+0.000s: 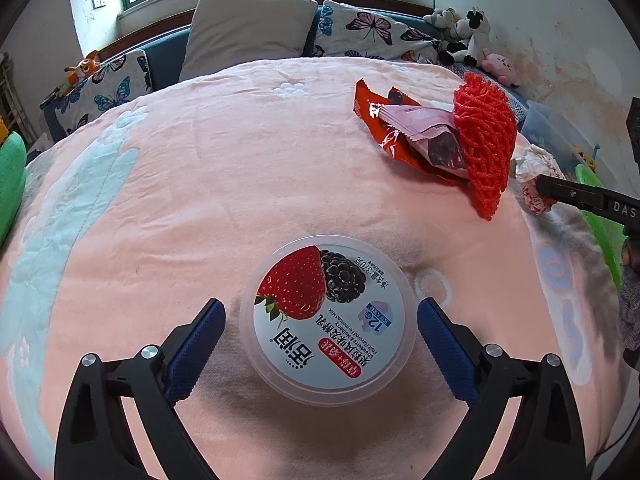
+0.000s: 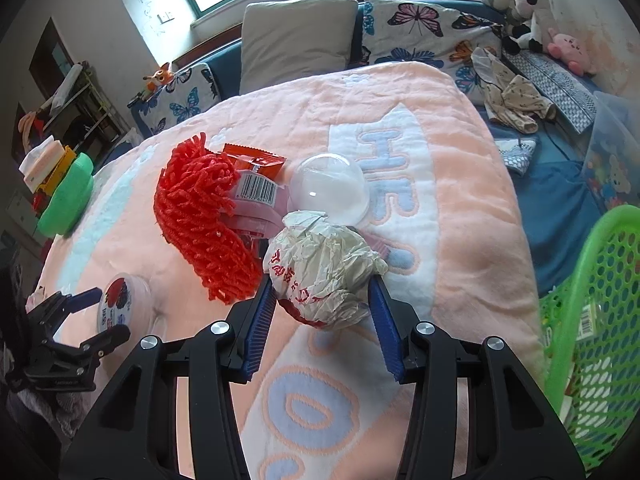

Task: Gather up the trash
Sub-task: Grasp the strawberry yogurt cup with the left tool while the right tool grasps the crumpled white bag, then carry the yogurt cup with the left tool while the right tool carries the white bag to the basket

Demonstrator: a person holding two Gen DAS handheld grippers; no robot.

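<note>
At the bottom centre of the left wrist view, the left tool (image 1: 320, 316) stood wide, its blue pads either side of the yogurt tub (image 1: 328, 320) without touching it. On the pink blanket (image 2: 472, 240), low in the right view, the right tool (image 2: 322, 300) pinched the crumpled paper wrapper (image 2: 320, 268), beside the red mesh (image 2: 200, 216).

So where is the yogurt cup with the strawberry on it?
The yogurt cup sits on the pink blanket, between the open fingers of the left gripper. In the right wrist view it is far left, below the red netting.
</note>
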